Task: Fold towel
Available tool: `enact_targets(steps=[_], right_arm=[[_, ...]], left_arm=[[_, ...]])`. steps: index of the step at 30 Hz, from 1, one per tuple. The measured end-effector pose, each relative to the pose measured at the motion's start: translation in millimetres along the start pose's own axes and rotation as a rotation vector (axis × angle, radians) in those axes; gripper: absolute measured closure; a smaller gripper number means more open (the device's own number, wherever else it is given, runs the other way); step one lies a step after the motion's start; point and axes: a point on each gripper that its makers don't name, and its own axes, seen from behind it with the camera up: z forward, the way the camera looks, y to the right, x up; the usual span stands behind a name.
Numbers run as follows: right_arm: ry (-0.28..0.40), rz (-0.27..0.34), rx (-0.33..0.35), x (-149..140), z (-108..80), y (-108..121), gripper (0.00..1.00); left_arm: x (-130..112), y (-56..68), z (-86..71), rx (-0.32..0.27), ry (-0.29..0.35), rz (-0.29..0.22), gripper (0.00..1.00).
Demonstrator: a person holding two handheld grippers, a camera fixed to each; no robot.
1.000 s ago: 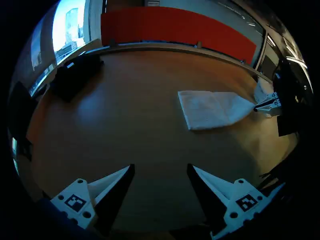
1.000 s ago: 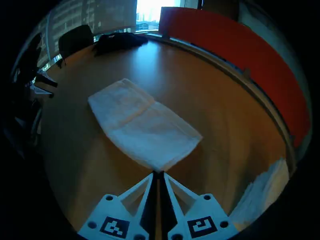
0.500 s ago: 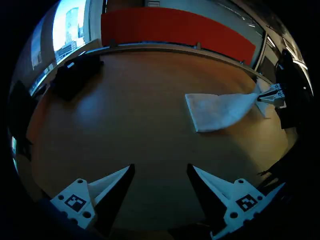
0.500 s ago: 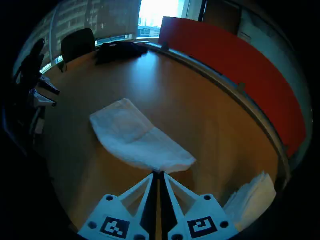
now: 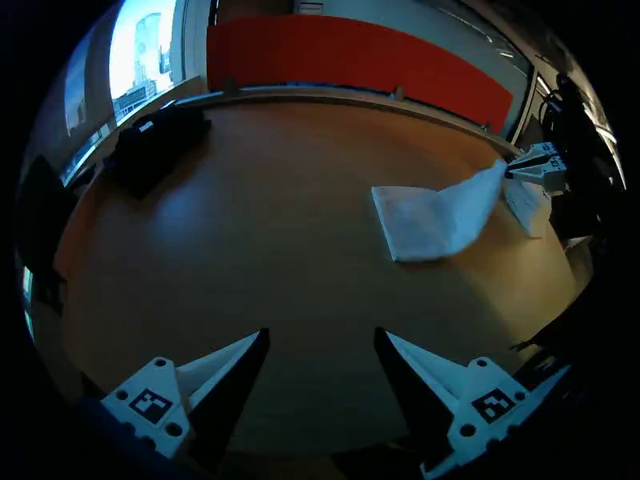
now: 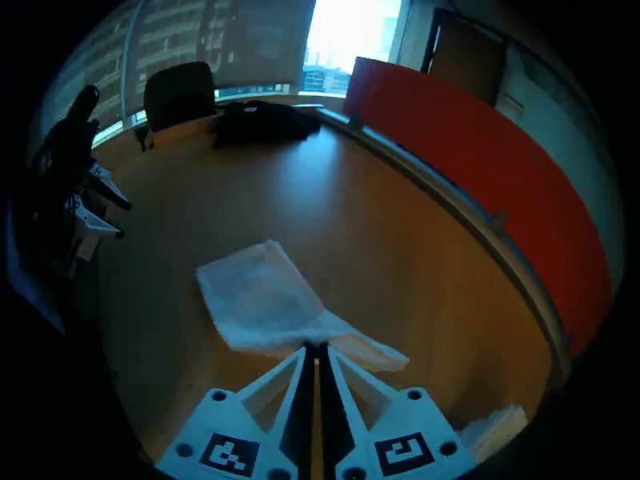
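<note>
left gripper view: the left gripper point(image 5: 320, 333) has its fingers wide apart over the wooden table point(image 5: 264, 240), holding nothing. the white towel point(image 5: 424, 224) lies at the far right of the table, its right corner lifted off the surface. right gripper view: the right gripper point(image 6: 318, 349) is clamped on that corner.

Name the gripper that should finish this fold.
Right. The right gripper is shut on a raised corner of the towel; the left gripper is open, far from it.
</note>
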Motion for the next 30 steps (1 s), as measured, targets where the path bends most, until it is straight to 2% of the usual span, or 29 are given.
enact_targets(steps=[11, 18, 24, 30], right_arm=[[0.036, -0.087, 0.100, 43.2, 27.2, -33.5, 0.97], [0.033, -0.147, 0.186, 58.5, 55.1, -64.9, 0.97], [0.006, -0.174, 0.258, 56.2, 83.6, -94.7, 0.97], [-0.040, -0.168, 0.283, 38.6, 108.5, -107.2, 0.97]], left_arm=[[-5.0, -2.3, -4.7, 0.008, 0.006, -0.040, 0.03], [-9.1, -9.6, -12.8, 0.027, 0.015, -0.061, 0.03], [-13.4, -16.0, -18.1, 0.045, 0.018, -0.080, 0.03], [-17.8, -20.7, -21.1, 0.056, 0.017, -0.096, 0.03]])
